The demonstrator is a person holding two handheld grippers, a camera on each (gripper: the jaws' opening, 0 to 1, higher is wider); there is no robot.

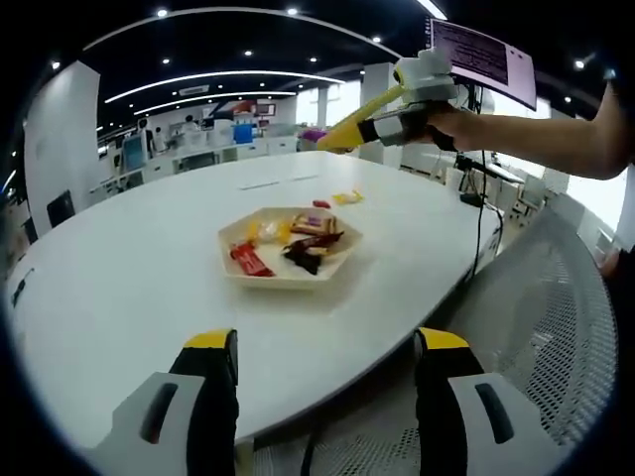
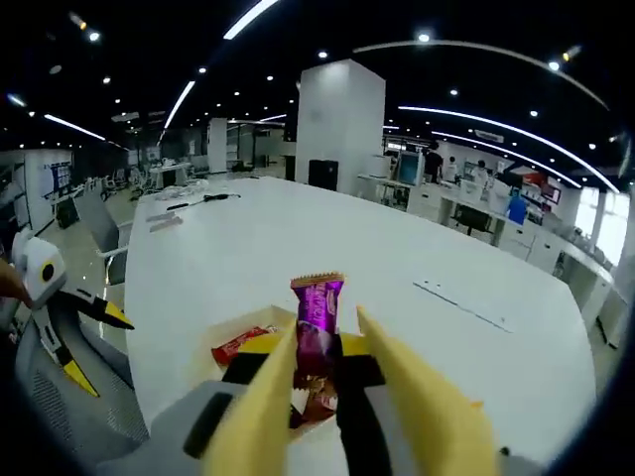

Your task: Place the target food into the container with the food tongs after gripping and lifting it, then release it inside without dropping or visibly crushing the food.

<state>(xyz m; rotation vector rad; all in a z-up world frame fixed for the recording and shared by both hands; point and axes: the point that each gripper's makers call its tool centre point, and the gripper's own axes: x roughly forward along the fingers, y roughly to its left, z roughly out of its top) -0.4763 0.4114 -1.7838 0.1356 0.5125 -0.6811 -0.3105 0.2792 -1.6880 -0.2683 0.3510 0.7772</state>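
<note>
Tongs (image 2: 347, 397) on the right hand-held gripper (image 2: 316, 392) clamp a purple snack packet (image 2: 317, 327); left hand-held gripper (image 1: 322, 347) jaws gape apart

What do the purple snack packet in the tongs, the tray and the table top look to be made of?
Purple snack packet: glossy plastic or foil wrap, judging by its sheen and crimped, serrated top edge. Tray: cream, matte, rigid with a raised rim; probably plastic or moulded pulp, hard to tell. Table: smooth white top with soft reflections, likely laminate or painted board. Yellow tongs: matte, likely plastic.
</note>
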